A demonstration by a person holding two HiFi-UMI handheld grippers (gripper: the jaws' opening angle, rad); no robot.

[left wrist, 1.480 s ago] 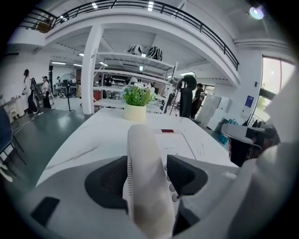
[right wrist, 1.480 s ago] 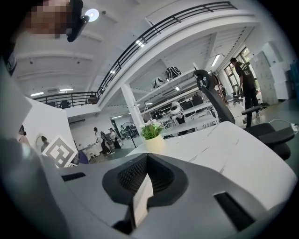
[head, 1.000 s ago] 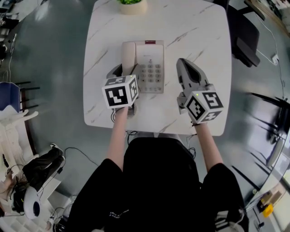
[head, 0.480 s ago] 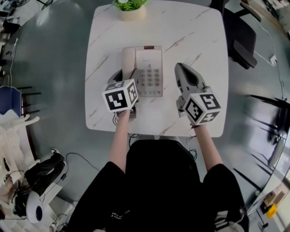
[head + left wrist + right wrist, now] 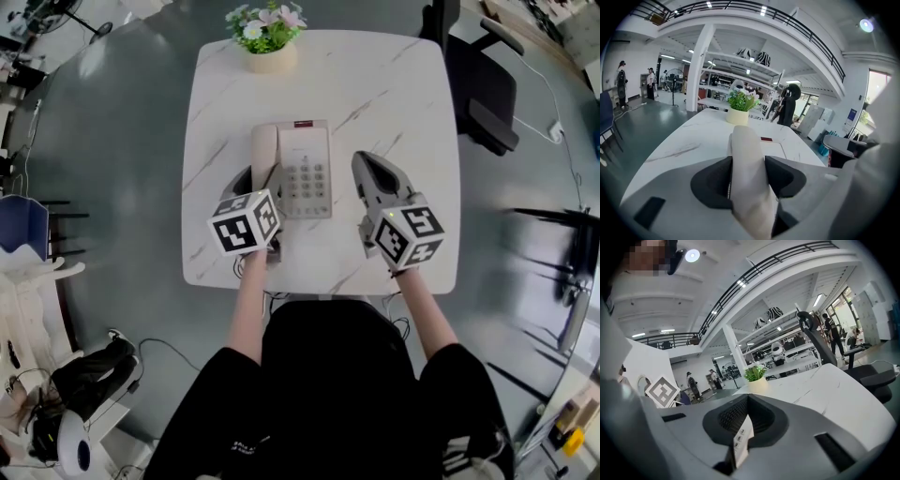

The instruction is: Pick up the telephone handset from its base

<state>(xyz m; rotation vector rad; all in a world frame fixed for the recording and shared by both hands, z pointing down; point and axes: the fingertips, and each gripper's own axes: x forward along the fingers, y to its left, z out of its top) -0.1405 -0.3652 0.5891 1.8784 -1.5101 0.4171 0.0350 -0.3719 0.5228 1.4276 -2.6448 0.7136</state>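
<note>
A cream telephone base (image 5: 307, 173) with a keypad sits mid-table, its cream handset (image 5: 264, 148) lying in the cradle along the base's left side. My left gripper (image 5: 260, 180) reaches over the handset's near end. In the left gripper view the handset (image 5: 746, 154) fills the gap between the jaws of this gripper (image 5: 748, 165), and both dark pads touch its sides. My right gripper (image 5: 367, 165) hovers just right of the base, its jaws shut to a point with nothing held. In the right gripper view a strip of keypad (image 5: 740, 439) shows under the right gripper (image 5: 746, 401).
The white marble table (image 5: 403, 84) carries a potted plant (image 5: 267, 37) at its far edge. A black office chair (image 5: 483, 80) stands at the table's right. Cables and white gear lie on the grey floor (image 5: 103, 169) to the left.
The head view has tilted, so the plant now shows in full. My left gripper has rolled slightly while staying on the handset. The handset still lies on the base; the right gripper is unmoved.
</note>
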